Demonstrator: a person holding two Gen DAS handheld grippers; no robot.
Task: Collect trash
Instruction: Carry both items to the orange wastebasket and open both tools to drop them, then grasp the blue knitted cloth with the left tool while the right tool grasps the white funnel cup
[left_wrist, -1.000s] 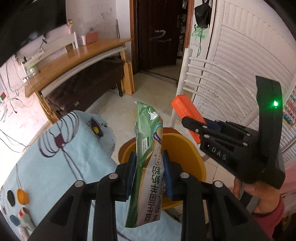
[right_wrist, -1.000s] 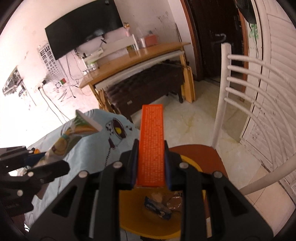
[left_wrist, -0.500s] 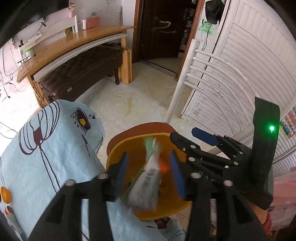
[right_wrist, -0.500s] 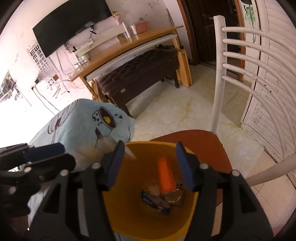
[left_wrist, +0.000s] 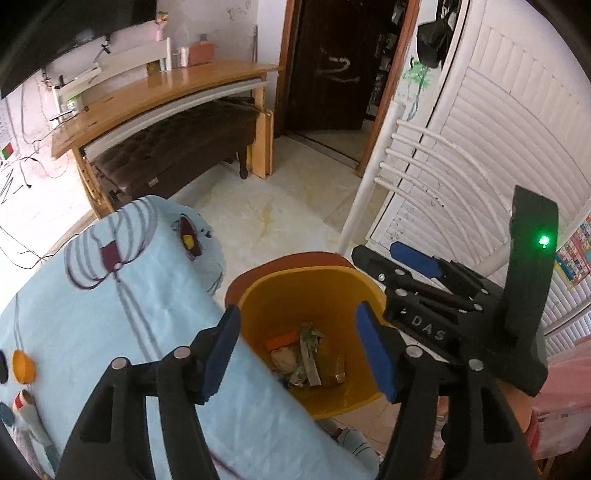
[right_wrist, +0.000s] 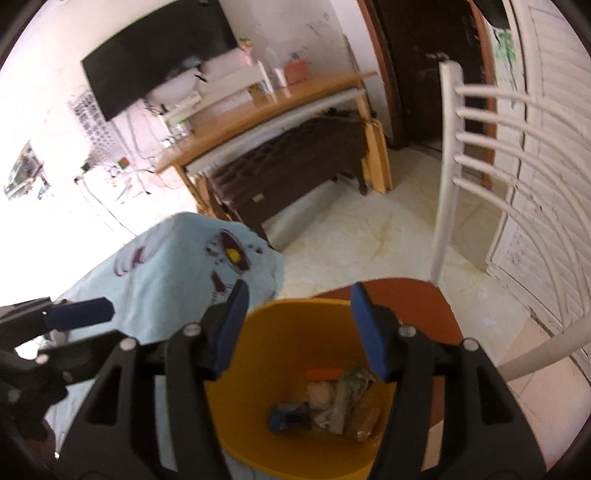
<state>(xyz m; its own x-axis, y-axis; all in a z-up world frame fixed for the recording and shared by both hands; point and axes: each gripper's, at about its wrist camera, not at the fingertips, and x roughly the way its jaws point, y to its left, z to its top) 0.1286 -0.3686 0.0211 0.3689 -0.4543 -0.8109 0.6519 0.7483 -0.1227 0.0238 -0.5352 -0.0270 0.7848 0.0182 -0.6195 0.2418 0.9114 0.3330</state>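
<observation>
A yellow bin stands on a brown chair seat beside the table. Inside it lie a green snack packet, an orange box and other wrappers. My left gripper hovers over the bin, jaws opening, with nothing between the blue pads. The right gripper also hangs above the bin, open and holding nothing; below it the orange box and the packet rest on the bin's floor. Each gripper shows at the edge of the other's view.
The table with its light blue patterned cloth is left of the bin, with an orange cap and a small tube near its left edge. The white chair back rises behind the bin. A wooden desk stands farther off.
The left gripper let go of the green packet and the right gripper let go of the orange box. Both things fell into the yellow bin, and both pairs of jaws now stand apart.
</observation>
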